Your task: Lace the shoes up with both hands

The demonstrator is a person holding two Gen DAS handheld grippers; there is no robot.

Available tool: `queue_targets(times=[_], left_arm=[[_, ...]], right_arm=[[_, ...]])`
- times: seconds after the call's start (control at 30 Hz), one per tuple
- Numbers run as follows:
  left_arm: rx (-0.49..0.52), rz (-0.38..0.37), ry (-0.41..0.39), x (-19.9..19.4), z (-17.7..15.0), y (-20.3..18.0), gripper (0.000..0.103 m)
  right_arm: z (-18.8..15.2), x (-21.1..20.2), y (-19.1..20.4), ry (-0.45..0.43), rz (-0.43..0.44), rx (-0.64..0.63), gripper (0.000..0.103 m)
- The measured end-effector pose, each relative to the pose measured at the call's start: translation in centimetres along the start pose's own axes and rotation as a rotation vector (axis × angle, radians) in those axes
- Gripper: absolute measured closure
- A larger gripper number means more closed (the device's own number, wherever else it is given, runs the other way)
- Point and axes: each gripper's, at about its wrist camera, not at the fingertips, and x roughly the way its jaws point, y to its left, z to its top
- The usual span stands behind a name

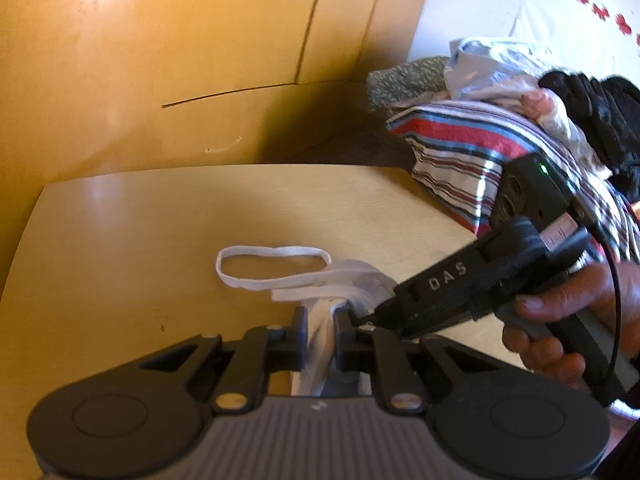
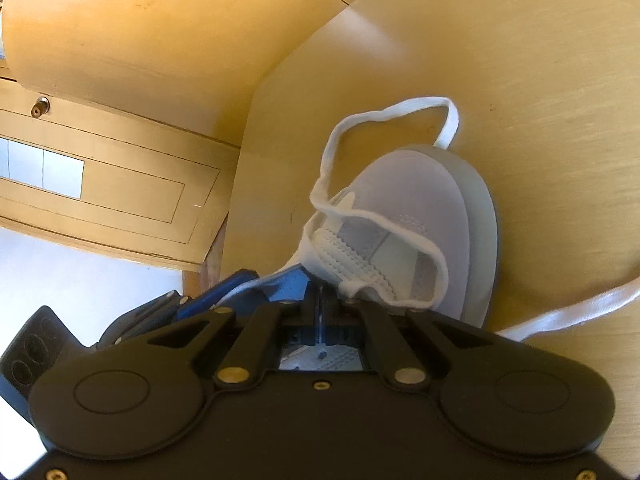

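Fingers of the left gripper (image 1: pixel 320 332) stand nearly closed on a fold of white material of the shoe (image 2: pixel 404 232), apparently the tongue or the collar edge, pinning that part so the upper cannot shift. Those of the right gripper (image 2: pixel 320 308) are fully closed; its own view shows them meeting at the shoe's opening, but whether a strand of lace is caught between them cannot be told. In the left view the right gripper comes in from the right, held by the person's hand (image 1: pixel 560 320), its tip just beside the left gripper's right finger, so both tools work at one spot on the shoe. The shoe, pale with a grey sole, lies on the wooden table (image 1: pixel 140 240) with its toe pointing away from both cameras. One loose loop of the white lace (image 2: pixel 340 136) rests slack on the table beyond the toe, and another length trails off to the right, which suggests lacing is unfinished. A pile of clothes (image 1: pixel 480 136) lies beyond the table's far right corner.
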Motion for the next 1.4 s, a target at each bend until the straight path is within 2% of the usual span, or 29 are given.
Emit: queue_targets(times=[0.33,0.53,0.8,1.13,1.4], left_arm=[[-0.120,-0.022,-0.005,0.1,-0.1,1.2,0.089],[-0.075,-0.015,-0.001,0.0,-0.2,0.6,0.089],[-0.049,-0.015,0.003,0.0,-0.2,0.4,0.089],[-0.024,-0.015,0.007,0.1,-0.2,0.2,0.089],[0.071,-0.006,0.014,0.0,-0.3,-0.7,0.090]], right_arm=[[-0.6,-0.5,-0.5,-0.015,0.019,0.046,0.103],[-0.8,-0.7,-0.6,-0.024,0.028,0.084,0.103],[0.2,-0.4,-1.0,0.049,0.042,0.062,0.103],[0.7,-0.9,-2.0,0.052,0.084,0.120,0.103],[1.1,-1.2,-2.0,0.067,0.080,0.114,0.103]])
